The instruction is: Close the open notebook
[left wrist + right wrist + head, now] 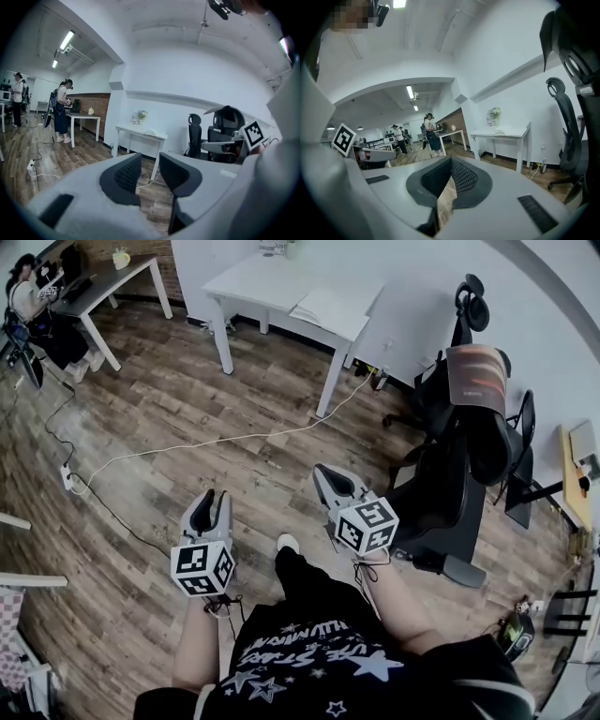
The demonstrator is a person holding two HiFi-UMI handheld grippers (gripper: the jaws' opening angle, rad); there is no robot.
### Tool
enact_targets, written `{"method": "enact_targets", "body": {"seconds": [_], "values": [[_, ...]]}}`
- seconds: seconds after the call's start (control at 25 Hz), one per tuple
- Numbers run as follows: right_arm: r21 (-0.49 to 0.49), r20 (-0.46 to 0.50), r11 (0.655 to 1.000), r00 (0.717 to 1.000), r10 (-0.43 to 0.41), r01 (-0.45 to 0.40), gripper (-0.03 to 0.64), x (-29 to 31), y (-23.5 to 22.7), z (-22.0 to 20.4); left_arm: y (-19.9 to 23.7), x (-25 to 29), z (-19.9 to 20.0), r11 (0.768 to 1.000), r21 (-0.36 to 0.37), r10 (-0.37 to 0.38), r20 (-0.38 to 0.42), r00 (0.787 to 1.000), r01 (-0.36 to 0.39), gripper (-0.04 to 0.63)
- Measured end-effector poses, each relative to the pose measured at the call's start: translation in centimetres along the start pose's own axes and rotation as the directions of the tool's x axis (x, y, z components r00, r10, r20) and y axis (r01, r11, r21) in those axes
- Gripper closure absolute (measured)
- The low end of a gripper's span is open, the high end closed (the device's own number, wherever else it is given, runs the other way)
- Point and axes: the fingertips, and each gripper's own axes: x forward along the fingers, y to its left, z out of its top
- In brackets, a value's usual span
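**A:** Start close in. How do the two claws stand?

**B:** Both are held out over the wooden floor (pixel 187 399), low in the head view at about 6 o'clock, side by side and not touching. The left claw (pixel 150 159) has its jaws a little apart. Only floor shows through the narrow gap, so it holds nothing. The right claw (pixel 451 160) has its jaw tips pressed together, and nothing is caught between them.

**A:** What's just past them?

**B:** A shoe (pixel 287 543) shows between the two arms. Beyond the claws, a white cable (pixel 234 440) runs across the boards from 9 o'clock up toward 1 o'clock.

**A:** And the notebook?

**B:** The notebook (pixel 319 307) lies open on the white surface (pixel 253 282) at about 12 o'clock, toward that surface's right-hand end. It is well apart from both claws, and neither one touches it.

**A:** What else is out that far?

**B:** Black office chairs (pixel 469 427) stand at 2 o'clock, near the white surface's right end. At 10 o'clock there is a grey surface (pixel 108 277) with a person (pixel 33 306) at it.
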Motion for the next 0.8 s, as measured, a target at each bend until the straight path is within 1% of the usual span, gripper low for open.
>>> {"method": "enact_targets", "body": {"seconds": [0.04,0.08,0.24,0.36,0.6,0.8], "values": [[-0.001,-0.002,1.0,1.0,-0.003,0.003,0.615,0.9,-0.8,0.4,0.2,1.4,0.3,1.0,-0.006,-0.007,-0.003,1.0,0.007,0.433],[-0.002,-0.004,1.0,1.0,-0.006,0.006,0.615,1.8,-1.7,0.8,0.4,2.8,0.7,1.0,-0.01,-0.015,-0.007,1.0,0.015,0.396],[-0.006,-0.001,1.0,1.0,-0.028,0.028,0.615,5.2,-6.2,3.1,0.4,8.8,2.7,0.999,-0.006,-0.053,-0.015,0.998,0.053,0.336],[0.01,0.018,0.998,0.998,-0.056,0.055,0.615,7.6,-10.2,5.0,0.3,13.0,4.2,0.997,-0.018,-0.075,-0.019,0.997,0.074,0.296],[0.037,0.052,0.997,0.996,-0.071,0.07,0.615,12.0,-15.1,7.2,1.3,18.7,6.2,0.997,-0.017,-0.076,-0.018,0.997,0.076,0.276],[0.059,0.067,0.995,0.994,-0.087,0.083,0.615,14.2,-17.4,8.4,2.2,22.2,8.1,0.996,-0.019,-0.084,-0.019,0.996,0.084,0.275]]}}
